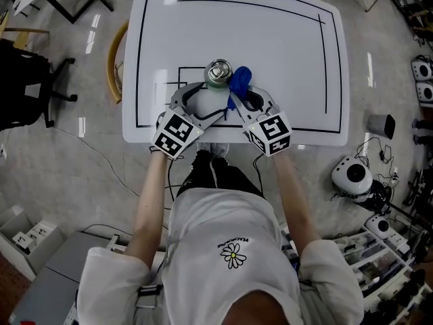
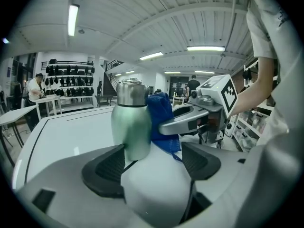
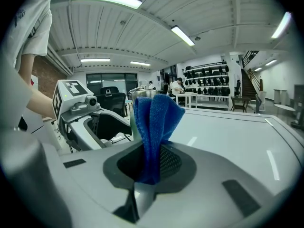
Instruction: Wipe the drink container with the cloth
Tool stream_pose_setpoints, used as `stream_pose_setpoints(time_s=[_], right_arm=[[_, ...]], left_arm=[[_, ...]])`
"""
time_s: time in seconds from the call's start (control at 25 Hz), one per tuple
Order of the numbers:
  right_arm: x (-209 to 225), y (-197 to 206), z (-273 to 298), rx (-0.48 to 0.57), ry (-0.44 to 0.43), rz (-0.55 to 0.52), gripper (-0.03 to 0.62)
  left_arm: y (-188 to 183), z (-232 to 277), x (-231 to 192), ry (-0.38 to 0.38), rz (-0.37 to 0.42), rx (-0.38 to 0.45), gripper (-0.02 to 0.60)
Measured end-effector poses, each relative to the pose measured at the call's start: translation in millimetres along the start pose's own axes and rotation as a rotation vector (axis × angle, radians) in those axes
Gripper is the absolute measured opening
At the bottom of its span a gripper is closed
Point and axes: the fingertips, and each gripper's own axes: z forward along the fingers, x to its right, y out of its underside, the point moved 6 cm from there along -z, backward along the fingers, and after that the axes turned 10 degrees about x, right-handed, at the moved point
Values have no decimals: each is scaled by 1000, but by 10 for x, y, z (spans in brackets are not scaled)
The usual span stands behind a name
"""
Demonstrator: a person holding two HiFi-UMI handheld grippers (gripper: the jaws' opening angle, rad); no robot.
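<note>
A green drink bottle (image 1: 218, 73) with a silver cap stands upright near the front edge of the white table (image 1: 284, 53). My left gripper (image 1: 206, 100) is open, and the bottle (image 2: 130, 122) stands just ahead of its jaws, close to the left pad (image 2: 107, 167). My right gripper (image 1: 238, 97) is shut on a blue cloth (image 1: 240, 80). The cloth (image 2: 161, 120) lies against the bottle's right side. In the right gripper view the cloth (image 3: 154, 127) rises from the shut jaws and hides most of the bottle; only its silver cap (image 3: 140, 95) shows.
Black outline marks (image 1: 325, 59) run across the tabletop. A wooden hoop-shaped chair back (image 1: 114, 59) sits at the table's left edge and a black chair (image 1: 27, 87) farther left. White devices and cables (image 1: 352, 176) lie on the floor at the right.
</note>
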Motion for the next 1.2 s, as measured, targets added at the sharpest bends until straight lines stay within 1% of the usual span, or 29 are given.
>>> stream_pose_setpoints(time_s=[0.16, 0.36, 0.52, 0.6, 0.72, 0.84, 1.2], right_arm=[[-61, -6, -5, -3, -13, -11, 43], [-114, 5, -18, -7, -17, -14, 43], [-115, 0, -39, -9, -14, -15, 43], [-119, 0, -35, -12, -14, -19, 43], [-118, 9, -26, -17, -17, -23, 43], [-114, 16, -29, -17, -12, -22, 43], [-51, 17, 29, -19, 3, -19, 43]], left_arm=[[9, -23, 86, 7, -17, -1, 364], [32, -35, 159, 17, -18, 5, 362], [22, -42, 141, 35, 12, -5, 363], [27, -100, 91, 38, 28, -14, 362], [43, -194, -69, 7, 33, -23, 364], [17, -168, -214, -9, 39, -23, 364], [-82, 125, -384, 41, 80, -35, 364]])
